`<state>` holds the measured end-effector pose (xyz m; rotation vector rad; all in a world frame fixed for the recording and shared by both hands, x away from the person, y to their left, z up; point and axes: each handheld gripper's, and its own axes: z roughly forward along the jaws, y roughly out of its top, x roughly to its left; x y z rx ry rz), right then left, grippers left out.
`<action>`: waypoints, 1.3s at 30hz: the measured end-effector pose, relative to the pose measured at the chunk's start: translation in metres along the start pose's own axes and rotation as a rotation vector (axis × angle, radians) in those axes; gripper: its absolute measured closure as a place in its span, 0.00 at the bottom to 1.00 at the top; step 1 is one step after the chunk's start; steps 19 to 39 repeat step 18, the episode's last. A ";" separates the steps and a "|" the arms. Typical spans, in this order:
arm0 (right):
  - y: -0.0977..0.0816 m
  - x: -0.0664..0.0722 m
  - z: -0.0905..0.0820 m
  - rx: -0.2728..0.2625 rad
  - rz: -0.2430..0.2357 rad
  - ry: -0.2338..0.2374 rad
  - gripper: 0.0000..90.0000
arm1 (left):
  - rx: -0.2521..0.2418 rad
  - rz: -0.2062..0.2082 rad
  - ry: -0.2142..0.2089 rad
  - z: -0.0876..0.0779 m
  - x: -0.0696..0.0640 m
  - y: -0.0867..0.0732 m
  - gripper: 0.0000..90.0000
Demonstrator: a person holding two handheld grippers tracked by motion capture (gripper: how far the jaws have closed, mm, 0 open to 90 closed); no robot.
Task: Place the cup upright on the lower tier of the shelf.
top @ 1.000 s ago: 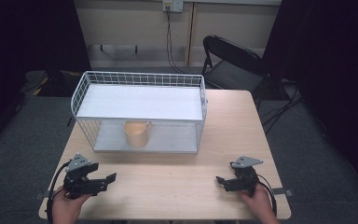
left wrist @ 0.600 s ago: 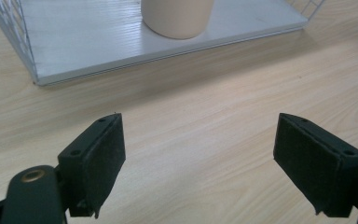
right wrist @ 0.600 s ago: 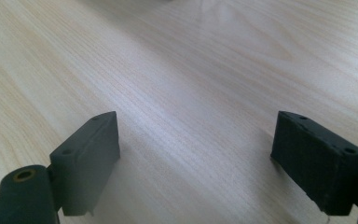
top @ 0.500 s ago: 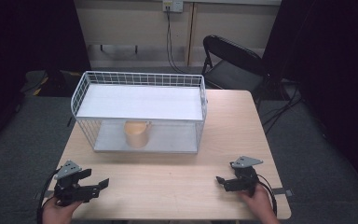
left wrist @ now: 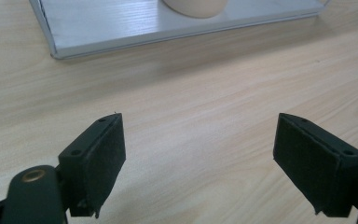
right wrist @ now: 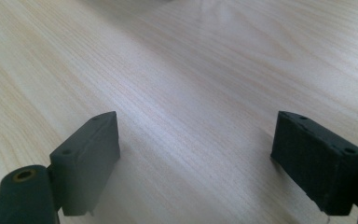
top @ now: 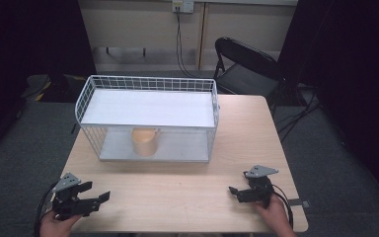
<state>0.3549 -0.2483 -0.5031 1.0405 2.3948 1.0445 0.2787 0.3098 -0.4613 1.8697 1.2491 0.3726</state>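
Since the earlier frame, the left claw [top: 101, 197] has drawn back to the tabletop's [top: 187, 197] near-left corner, spread and empty. Near the near-right corner, the right claw [top: 233, 190] is spread too. Untouched, the cup [top: 144, 141] stands on the wire rack's [top: 148, 84] lower shelf, toward the far edge; work looks either finished or unstarted.

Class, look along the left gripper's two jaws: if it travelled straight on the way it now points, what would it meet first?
Probably the front edge of the white rack's lower shelf. The left gripper has its jaws open, with bare table ahead. The tan cup stands just behind that edge; depth is hard to judge, and a downward tilt could meet the tabletop sooner.
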 end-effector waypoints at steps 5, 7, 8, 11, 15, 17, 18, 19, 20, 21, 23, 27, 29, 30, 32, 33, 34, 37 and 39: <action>0.000 0.000 0.000 0.001 0.000 0.000 0.16 | 0.013 0.009 0.001 0.003 0.001 -0.004 0.19; 0.000 0.000 0.000 0.000 0.000 0.000 0.16 | 0.024 0.013 0.007 0.004 0.002 -0.005 0.19; 0.000 0.000 0.000 0.000 0.000 0.000 0.16 | 0.022 0.015 0.005 0.004 0.002 -0.005 0.19; 0.000 0.000 0.000 0.000 0.000 0.000 0.16 | 0.021 0.007 0.001 0.006 0.003 -0.007 0.19; 0.000 0.000 0.000 0.001 0.000 0.001 0.16 | 0.030 0.007 -0.002 0.008 0.004 -0.008 0.19; 0.000 0.000 0.000 0.001 0.000 0.000 0.16 | 0.037 0.007 0.002 0.010 0.004 -0.008 0.19; 0.000 0.000 0.000 0.000 0.000 0.000 0.16 | 0.035 0.003 0.001 0.012 0.003 -0.008 0.19; 0.000 0.000 0.000 0.000 0.000 0.000 0.16 | 0.035 0.003 0.001 0.012 0.003 -0.008 0.19; 0.000 0.000 0.000 0.000 0.000 0.000 0.16 | 0.035 0.003 0.001 0.012 0.003 -0.008 0.19; 0.000 0.000 0.000 0.000 0.000 0.000 0.16 | 0.035 0.003 0.001 0.012 0.003 -0.008 0.19; 0.000 0.000 0.000 0.000 0.000 0.000 0.16 | 0.035 0.003 0.001 0.012 0.003 -0.008 0.19; 0.000 0.000 0.000 0.000 0.000 0.000 0.16 | 0.035 0.003 0.001 0.012 0.003 -0.008 0.19; 0.000 0.000 0.000 0.000 0.000 0.000 0.16 | 0.035 0.003 0.001 0.012 0.003 -0.008 0.19; 0.000 0.000 0.000 0.000 0.000 0.000 0.16 | 0.035 0.003 0.001 0.012 0.003 -0.008 0.19; 0.000 0.000 0.000 0.000 0.000 0.000 0.16 | 0.035 0.003 0.001 0.012 0.003 -0.008 0.19; 0.000 0.000 0.000 0.000 0.000 0.000 0.16 | 0.035 0.003 0.001 0.012 0.003 -0.008 0.19; 0.000 0.000 0.000 0.000 0.000 0.000 0.16 | 0.035 0.003 0.001 0.012 0.003 -0.008 0.19; 0.000 0.000 0.000 0.000 0.000 0.000 0.16 | 0.035 0.003 0.001 0.012 0.003 -0.008 0.19; 0.000 0.000 0.000 0.000 0.000 0.000 0.16 | 0.035 0.003 0.001 0.012 0.003 -0.008 0.19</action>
